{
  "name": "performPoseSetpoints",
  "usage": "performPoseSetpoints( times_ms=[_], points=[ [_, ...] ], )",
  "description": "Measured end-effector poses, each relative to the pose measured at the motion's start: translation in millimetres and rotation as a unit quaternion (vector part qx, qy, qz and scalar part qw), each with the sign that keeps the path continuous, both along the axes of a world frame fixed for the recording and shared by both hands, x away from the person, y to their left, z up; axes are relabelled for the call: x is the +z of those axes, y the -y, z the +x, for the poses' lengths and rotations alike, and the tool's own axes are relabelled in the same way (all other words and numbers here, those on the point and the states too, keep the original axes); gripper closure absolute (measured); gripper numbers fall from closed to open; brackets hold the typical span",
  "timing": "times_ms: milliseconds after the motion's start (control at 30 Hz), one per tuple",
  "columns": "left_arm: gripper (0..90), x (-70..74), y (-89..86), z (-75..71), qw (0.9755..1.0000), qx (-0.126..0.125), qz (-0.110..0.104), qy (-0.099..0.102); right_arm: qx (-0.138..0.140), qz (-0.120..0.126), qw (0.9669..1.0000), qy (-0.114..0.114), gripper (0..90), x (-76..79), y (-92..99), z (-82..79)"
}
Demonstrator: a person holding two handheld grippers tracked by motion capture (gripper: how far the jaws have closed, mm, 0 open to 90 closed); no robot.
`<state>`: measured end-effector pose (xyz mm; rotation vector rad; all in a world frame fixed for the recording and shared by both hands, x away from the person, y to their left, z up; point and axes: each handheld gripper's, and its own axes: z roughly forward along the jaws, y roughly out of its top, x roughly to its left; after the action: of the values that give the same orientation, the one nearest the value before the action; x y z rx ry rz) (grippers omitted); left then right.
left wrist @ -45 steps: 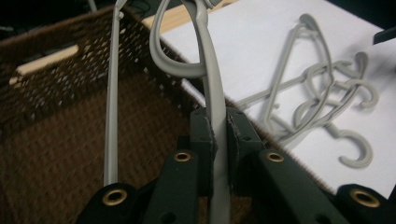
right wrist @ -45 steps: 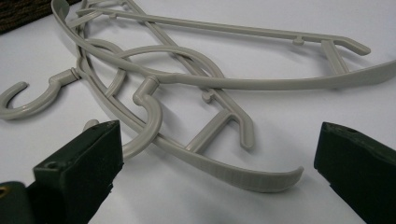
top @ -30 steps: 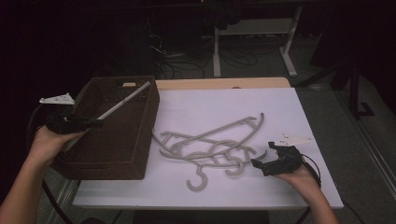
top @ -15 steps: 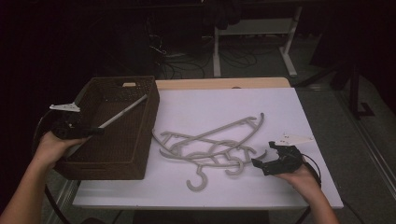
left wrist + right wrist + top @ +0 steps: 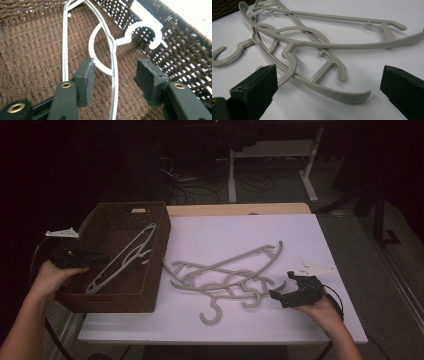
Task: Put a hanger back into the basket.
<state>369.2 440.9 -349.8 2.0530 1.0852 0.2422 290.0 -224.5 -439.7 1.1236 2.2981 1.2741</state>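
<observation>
Left hand-held gripper agape over hanger (untouched), basket

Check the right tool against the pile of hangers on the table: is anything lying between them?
No. In the high view the right tool sits just right of the grey hangers, with bare white tabletop between; the right gripper view shows the same.

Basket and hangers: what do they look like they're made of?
The basket looks like dark brown woven wicker or a synthetic imitation: an open lattice shows in its wall and a tight weave on its floor. The hangers on the table look like matte grey-beige moulded plastic, with ribbed, flat-edged bars. The hanger in the basket seems the same plastic, though paler here.
</observation>
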Motion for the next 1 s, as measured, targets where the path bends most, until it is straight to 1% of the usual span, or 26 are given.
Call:
performPoseSetpoints(
  times_ms=[100, 233, 300, 433, 500, 567, 700, 767, 833, 1000],
  points=[
    [40.7, 3.3, 2.3, -0.8, 0.9998, -0.003, -0.015, 0.010, 0.000, -0.001, 1.0000, -0.001, 0.9, -0.2, 0.2, -0.4],
    [33.4, 8.9, 10.0, -2.7, 0.9991, -0.014, -0.034, 0.021, 0.000, -0.001, 1.0000, 0.001, 0.9, 0.3, -0.6, -0.8],
    [30.0, 11.8, 15.4, -2.6, 0.9987, -0.023, -0.040, 0.023, 0.001, -0.003, 1.0000, 0.001, 0.9, 0.2, -0.8, -0.8],
    [23.4, 18.7, 27.9, -2.4, 0.9977, -0.037, -0.047, 0.032, -0.001, -0.002, 1.0000, 0.002, 0.9, 0.9, -0.1, -0.6],
    [21.4, 22.9, 34.3, -3.0, 0.9966, -0.045, -0.056, 0.039, -0.001, -0.001, 1.0000, 0.002, 0.9, 1.3, -0.2, -0.3],
    [18.5, 27.4, 41.6, -4.2, 0.9957, -0.051, -0.062, 0.045, 0.001, -0.001, 1.0000, 0.003, 0.9, 1.8, -0.8, 0.0],
    [13.7, 33.6, 58.0, -8.1, 0.9946, -0.062, -0.065, 0.052, 0.004, -0.001, 1.0000, 0.003, 0.9, 2.2, -1.0, 0.7],
    [12.8, 37.0, 68.8, -11.5, 0.9937, -0.070, -0.066, 0.058, 0.004, -0.002, 1.0000, 0.001, 0.9, 1.6, -0.9, 1.0],
    [11.3, 40.1, 78.4, -14.1, 0.9923, -0.077, -0.073, 0.064, 0.006, -0.002, 1.0000, 0.000, 0.9, 1.7, -1.3, 1.0],
    [8.8, 46.1, 100.8, -18.5, 0.9900, -0.094, -0.079, 0.070, 0.009, -0.002, 1.0000, 0.002, 0.9, 1.5, -1.8, 1.2]
  ],
)
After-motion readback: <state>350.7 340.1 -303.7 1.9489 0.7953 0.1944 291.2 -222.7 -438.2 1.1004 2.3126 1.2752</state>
